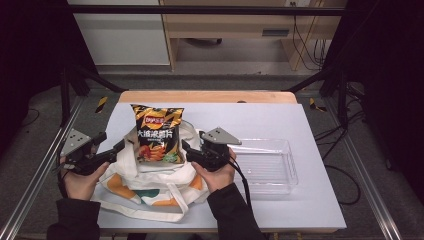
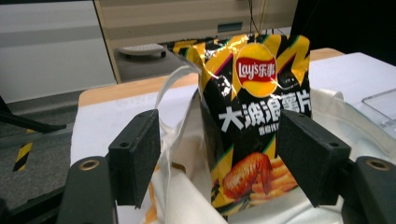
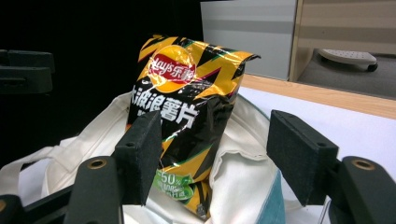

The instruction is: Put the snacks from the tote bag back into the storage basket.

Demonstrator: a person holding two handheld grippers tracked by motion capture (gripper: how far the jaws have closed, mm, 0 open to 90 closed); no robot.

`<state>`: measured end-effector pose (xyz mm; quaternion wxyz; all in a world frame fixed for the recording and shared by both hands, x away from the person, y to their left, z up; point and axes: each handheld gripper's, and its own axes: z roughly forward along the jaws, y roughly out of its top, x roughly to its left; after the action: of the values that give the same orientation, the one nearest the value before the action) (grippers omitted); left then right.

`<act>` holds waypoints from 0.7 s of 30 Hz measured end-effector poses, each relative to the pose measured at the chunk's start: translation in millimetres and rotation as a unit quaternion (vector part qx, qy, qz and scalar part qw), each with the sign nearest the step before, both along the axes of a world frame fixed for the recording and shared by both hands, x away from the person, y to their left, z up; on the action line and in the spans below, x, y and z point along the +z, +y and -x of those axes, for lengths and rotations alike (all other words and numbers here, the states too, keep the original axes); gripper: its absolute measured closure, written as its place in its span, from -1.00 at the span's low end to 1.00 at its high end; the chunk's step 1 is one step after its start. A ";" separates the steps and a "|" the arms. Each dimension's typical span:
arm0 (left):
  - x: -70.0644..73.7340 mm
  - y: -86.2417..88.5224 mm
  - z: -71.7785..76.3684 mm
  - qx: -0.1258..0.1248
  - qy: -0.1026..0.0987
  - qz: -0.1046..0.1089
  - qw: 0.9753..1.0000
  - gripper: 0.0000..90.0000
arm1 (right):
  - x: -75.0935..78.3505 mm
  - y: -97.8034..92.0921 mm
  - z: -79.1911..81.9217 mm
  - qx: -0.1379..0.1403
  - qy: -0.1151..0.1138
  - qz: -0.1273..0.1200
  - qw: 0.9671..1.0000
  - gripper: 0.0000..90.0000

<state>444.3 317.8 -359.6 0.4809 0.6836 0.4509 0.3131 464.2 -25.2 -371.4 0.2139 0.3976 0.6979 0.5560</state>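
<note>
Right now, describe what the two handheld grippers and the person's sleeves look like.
Both the left gripper and the right gripper are black, each topped with a grey three-cornered plate. Their jaws end in flat, rectangular black pads, fixed on arms with brass-ringed holes. A black cable trails from the right one. The person wears dark long sleeves.

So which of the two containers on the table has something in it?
The tote, nearer the left tongs: the chip bag stands in its mouth. The clear tray, right of the right tongs, is empty.

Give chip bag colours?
The chip bag is black with yellow streaks and a red-yellow logo; clearest in left gripper view.
</note>
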 end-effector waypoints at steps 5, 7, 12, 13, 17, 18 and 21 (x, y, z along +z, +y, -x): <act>2.5 -0.7 -7.6 0.004 0.000 0.001 1.000 -0.32 | 5.1 2.7 -5.9 -0.001 -0.001 0.005 1.000 -0.21; 2.7 -2.2 -14.0 0.006 0.002 0.004 1.000 -0.32 | 9.5 4.4 -9.4 -0.002 -0.006 0.008 1.000 -0.21; 3.3 -6.1 -22.8 0.008 0.003 0.002 1.000 -0.31 | 16.3 9.3 -16.0 -0.003 -0.008 0.012 1.000 -0.21; 3.5 -6.8 -24.4 0.008 0.003 0.002 1.000 -0.31 | 16.3 9.3 -16.0 -0.003 -0.008 0.012 1.000 -0.21; 4.1 -10.7 -33.2 0.008 0.004 0.002 1.000 -0.30 | 19.4 13.6 -21.5 -0.002 -0.010 0.013 1.000 -0.21; 4.0 -11.7 -35.5 0.009 0.004 0.002 1.000 -0.30 | 20.1 14.9 -22.7 -0.003 -0.009 0.012 1.000 -0.21; 3.1 -14.2 -43.3 0.010 0.006 0.003 1.000 -0.28 | 20.9 18.8 -27.7 -0.005 -0.009 0.013 1.000 -0.21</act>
<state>487.6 303.6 -356.4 0.4773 0.6796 0.4613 0.3124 491.9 -6.4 -350.5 0.2284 0.3932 0.7007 0.5497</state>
